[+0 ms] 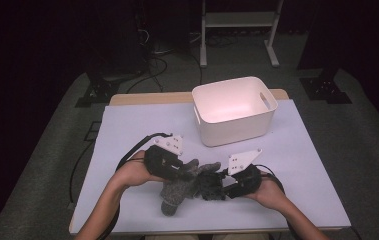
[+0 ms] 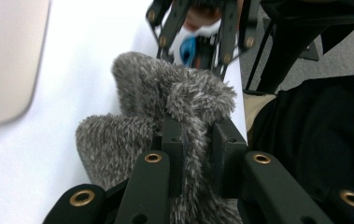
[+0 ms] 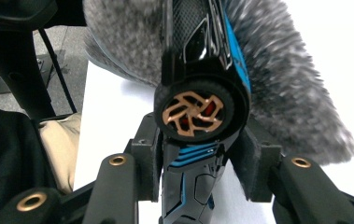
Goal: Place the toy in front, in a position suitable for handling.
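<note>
A grey fuzzy sock (image 1: 173, 192) lies near the table's front edge. My left gripper (image 1: 189, 171) is shut on a fold of it; in the left gripper view the jaws (image 2: 198, 135) pinch the grey pile (image 2: 156, 88). My right gripper (image 1: 223, 181) holds a black toy car (image 1: 209, 186) with blue stripes. In the right gripper view the pads (image 3: 147, 158) sit against the car's sides (image 3: 193, 109), just behind a bronze-spoked wheel. The car's far end runs into the sock's fuzz (image 3: 282, 93); how deep it goes is hidden. The two grippers face each other, close together.
An empty white plastic bin (image 1: 234, 107) with handle slots stands at the back right of the pale table (image 1: 127, 130). Cables trail from both grippers. Beyond the table are grey floor, black stands and a white frame.
</note>
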Tool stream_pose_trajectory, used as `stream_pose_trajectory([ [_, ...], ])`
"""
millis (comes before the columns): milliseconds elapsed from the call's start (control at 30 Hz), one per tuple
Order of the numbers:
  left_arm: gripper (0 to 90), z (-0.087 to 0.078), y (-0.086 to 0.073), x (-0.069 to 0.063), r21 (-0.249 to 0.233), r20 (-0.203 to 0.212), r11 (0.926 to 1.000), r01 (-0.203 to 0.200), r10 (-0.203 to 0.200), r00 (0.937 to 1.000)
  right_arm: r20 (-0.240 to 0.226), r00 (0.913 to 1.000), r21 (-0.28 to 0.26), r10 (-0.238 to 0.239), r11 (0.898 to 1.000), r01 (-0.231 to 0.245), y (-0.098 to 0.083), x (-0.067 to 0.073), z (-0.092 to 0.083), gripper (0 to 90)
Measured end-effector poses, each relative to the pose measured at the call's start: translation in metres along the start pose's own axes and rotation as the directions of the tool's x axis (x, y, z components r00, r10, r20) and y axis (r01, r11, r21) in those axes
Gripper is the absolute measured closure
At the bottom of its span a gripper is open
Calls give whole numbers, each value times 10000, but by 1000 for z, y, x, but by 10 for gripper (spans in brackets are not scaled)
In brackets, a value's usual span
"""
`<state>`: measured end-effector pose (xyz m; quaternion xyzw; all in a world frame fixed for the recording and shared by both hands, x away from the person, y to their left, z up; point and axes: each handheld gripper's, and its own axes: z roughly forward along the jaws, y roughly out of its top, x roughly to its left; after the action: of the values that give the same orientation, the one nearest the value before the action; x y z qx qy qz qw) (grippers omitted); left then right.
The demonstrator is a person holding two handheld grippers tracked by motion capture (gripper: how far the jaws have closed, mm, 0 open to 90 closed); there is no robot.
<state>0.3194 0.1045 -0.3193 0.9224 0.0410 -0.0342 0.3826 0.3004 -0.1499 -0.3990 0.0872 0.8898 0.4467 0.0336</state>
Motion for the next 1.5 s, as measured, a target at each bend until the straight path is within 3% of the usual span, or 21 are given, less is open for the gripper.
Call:
stream_pose_trajectory([
  [200,781,1,25,-7,379,39,9980,-504,503,9987,46,9998,40,-203,9998,203,3,3,4,556],
  [400,781,13,45,-10,546,333,9932,-1026,1009,9943,77,9996,-161,-279,9995,281,0,5,5,555],
  [567,780,26,54,-8,716,572,9923,-1013,973,9936,121,9995,-352,-276,9990,281,-2,6,6,555],
  [767,778,26,59,-9,847,406,9902,-1115,1083,9933,118,9998,-454,-154,9988,160,-4,5,4,557],
  [867,772,19,54,-7,774,273,9915,-1048,1030,9943,83,9999,-421,-131,9990,134,-4,3,3,558],
  [967,768,8,40,-5,461,59,9969,-636,634,9980,39,10000,-361,-55,9993,56,-4,2,3,557],
  [1100,768,2,14,0,726,-330,9974,-44,68,9994,-10,10000,-329,47,9994,-47,-4,-1,1,557],
  [1200,768,10,-7,5,817,-215,9957,428,-412,9989,-48,9999,-328,142,9994,-143,-6,-2,-1,556],
  [1267,768,16,-17,6,512,93,9972,552,-557,9984,-10,9997,-384,247,9990,-247,-7,-2,-2,556],
  [1500,773,8,-21,6,-278,363,9980,562,-552,9978,35,9999,-399,118,9991,-117,-1,-1,2,558],
])
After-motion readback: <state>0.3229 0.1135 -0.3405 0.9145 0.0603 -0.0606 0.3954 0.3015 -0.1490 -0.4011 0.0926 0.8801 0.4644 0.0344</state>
